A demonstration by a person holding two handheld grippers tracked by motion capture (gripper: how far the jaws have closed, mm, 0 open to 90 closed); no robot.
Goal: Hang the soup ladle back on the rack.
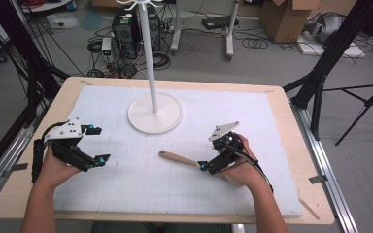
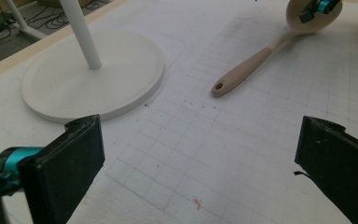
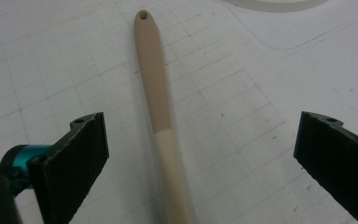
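The right gripper [image 1: 209, 165] is lining up on the wooden spoon [image 3: 161, 121] lying flat on the surface [image 1: 126, 189] near the white stand [image 1: 155, 113] — fingers spread wide, straddling the handle, not touching. Next: lower and close. The left gripper [image 1: 96, 144] waits apart — fingers spread, empty.

even, bright indoor light; shadows faint and soft; no glare; near jaws slightly blurred in both gripper views

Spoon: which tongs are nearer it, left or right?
Right. The right tongs sit open over the spoon, one jaw on each side of it. The left tongs are open too, off to its left, apart from it.
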